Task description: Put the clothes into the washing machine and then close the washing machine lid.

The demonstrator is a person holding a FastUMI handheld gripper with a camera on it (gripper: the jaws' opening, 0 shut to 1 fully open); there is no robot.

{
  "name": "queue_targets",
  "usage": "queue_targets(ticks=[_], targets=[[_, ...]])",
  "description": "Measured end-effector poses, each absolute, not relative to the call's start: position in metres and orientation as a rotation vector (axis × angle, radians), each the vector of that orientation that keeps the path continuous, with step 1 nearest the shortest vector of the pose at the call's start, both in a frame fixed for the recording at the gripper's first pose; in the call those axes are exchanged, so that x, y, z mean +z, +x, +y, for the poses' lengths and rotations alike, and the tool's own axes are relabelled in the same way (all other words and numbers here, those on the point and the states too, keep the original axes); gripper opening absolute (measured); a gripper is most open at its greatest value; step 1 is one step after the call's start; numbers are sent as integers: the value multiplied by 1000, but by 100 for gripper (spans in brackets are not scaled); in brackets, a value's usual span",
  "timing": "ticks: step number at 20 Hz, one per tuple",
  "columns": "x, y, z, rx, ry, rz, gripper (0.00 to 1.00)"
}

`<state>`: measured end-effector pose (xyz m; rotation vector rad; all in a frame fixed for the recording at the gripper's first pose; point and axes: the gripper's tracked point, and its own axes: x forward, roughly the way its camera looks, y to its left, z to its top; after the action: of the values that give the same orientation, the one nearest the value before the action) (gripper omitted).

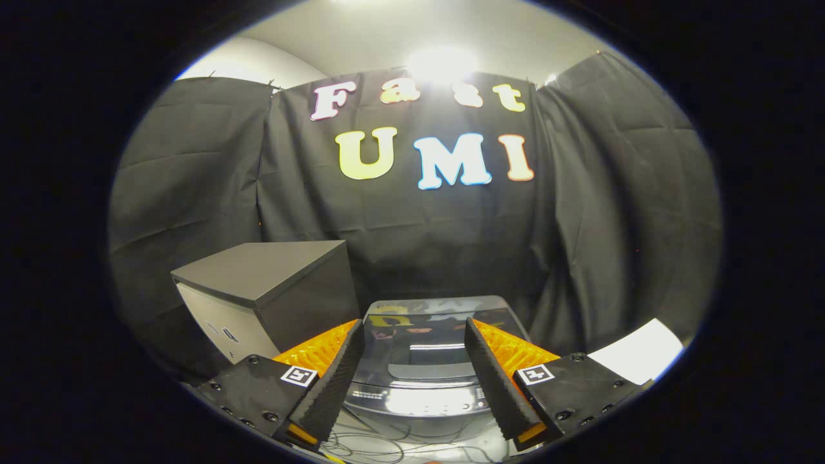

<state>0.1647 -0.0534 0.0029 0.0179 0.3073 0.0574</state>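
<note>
Two fingers of gripper (414, 374) spread, holding nothing, washer (422, 361) just ahead between them, lid (425, 335) down; no clothes seen, stage unclear.

Pale surface carrying the washer and the box

A light-coloured surface (445, 451) lies low beneath the gripper (412, 367), whose fingers stand wide apart with nothing between them. On it stands a small dark grey top-loading washing machine with a glossy closed lid (422, 361), seen between and just beyond the fingers. Just beside the machine, to its left, sits a matte dark grey box with a paler front face (258, 290). Thin dark cables (374, 446) trail loosely across the surface in front of the machine.
</note>
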Motion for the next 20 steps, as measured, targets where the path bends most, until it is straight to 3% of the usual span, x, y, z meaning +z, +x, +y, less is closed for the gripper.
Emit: queue_targets(ticks=[10, 20], targets=[[34, 72, -78, -11, -44, 197, 97], [16, 18, -56, -20, -47, 149, 97]])
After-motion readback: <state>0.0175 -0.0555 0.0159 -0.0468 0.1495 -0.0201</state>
